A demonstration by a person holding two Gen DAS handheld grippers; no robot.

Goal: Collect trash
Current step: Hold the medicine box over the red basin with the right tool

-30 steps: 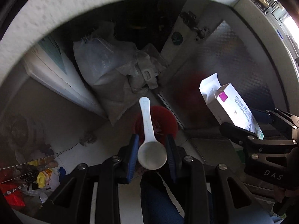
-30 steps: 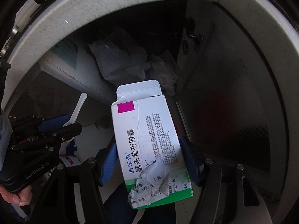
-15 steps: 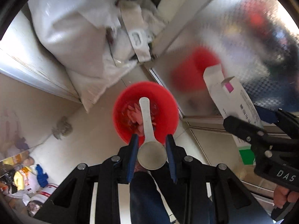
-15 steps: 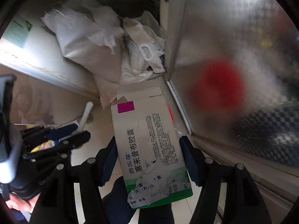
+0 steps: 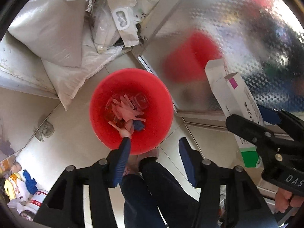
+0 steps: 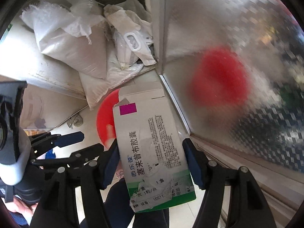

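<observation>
Hovering over the round red plastic bin [image 5: 131, 112] at frame centre to drop trash, the left gripper [image 5: 153, 150], jaws just opened, holds nothing, while the right gripper [image 6: 152, 161] clamps a white-and-green cardboard medicine box [image 6: 152, 152].

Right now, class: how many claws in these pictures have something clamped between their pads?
1. The right claw is shut on the medicine box, beside the red bin. The left claw, above the bin, has just been opening and is empty.

Pale tiled floor [image 5: 62, 133]; white woven sacks [image 5: 57, 34] are piled in the corner beside a patterned frosted-glass door [image 5: 237, 28], brightly lit.
</observation>
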